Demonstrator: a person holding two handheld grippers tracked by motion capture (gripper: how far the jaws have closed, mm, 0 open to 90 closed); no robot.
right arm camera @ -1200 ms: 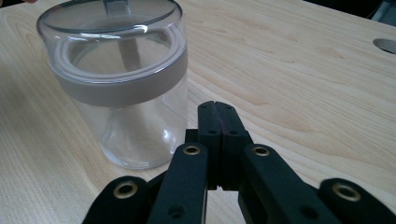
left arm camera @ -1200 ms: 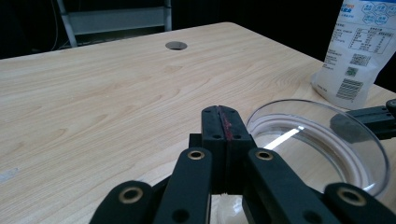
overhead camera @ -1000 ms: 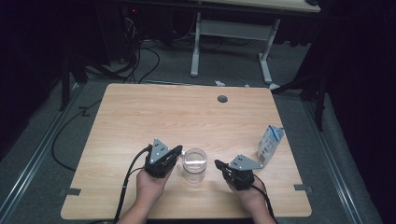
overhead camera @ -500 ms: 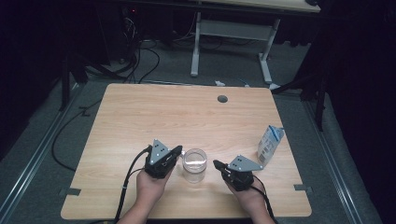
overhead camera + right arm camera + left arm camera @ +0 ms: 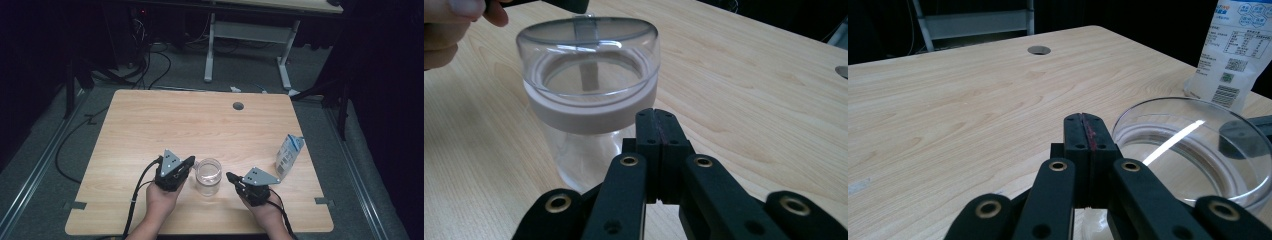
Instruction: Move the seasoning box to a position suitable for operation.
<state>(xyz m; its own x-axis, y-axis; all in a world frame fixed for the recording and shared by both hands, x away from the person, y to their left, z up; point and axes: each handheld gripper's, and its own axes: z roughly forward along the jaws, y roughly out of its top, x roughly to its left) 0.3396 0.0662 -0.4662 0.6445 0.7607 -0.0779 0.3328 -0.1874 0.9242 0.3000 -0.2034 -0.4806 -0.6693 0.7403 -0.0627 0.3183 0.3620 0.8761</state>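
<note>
A clear jar with a domed clear lid and a pale band under it stands near the table's front edge, between my two grippers. My left gripper rests just left of it, jaws shut with nothing between them, and the jar's lid shows to the right of its own tips. My right gripper lies just right of the jar, pointing at it, also shut and empty. From that side the jar stands right behind the shut tips.
A white and blue carton stands near the table's right edge, behind my right hand; it also rises behind the jar as the carton. A round cable hole sits at the far middle of the wooden table.
</note>
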